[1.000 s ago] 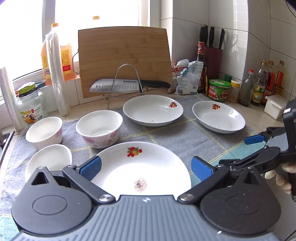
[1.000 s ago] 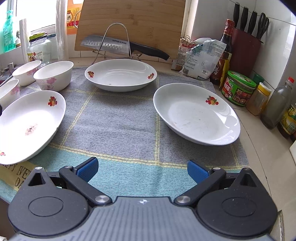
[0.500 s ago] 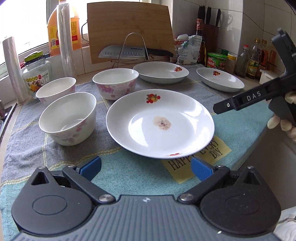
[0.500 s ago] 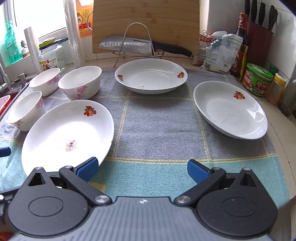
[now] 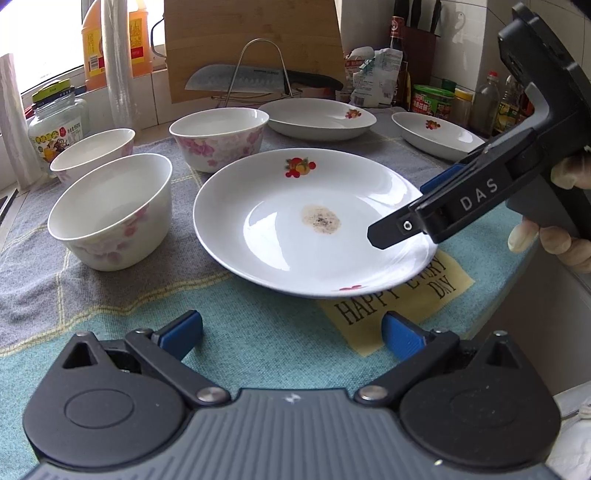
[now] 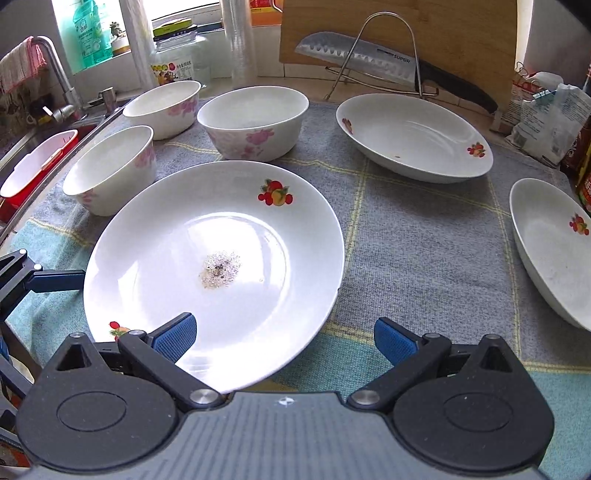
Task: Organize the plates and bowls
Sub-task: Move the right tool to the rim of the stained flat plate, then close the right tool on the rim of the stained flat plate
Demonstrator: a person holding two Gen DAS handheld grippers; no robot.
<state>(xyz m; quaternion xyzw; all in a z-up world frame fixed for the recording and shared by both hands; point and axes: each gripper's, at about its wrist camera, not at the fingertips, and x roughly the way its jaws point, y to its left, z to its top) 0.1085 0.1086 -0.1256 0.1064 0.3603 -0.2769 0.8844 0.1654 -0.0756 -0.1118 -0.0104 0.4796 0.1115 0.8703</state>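
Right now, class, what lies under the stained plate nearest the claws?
The stained plate rests on the checked cloth, overlapping a yellow "HAPPY EVERY DAY" label. The label's covered part is hidden.

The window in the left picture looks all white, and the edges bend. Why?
Left wrist view: the window is overexposed by daylight, and glare streaks the plate. Both views: the fisheye lens curves straight lines like the cutting board near the edges.

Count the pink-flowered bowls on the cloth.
3: the near-left bowl beside the stained plate, the far-left bowl behind it, and the middle bowl behind the plate. None appears hidden.
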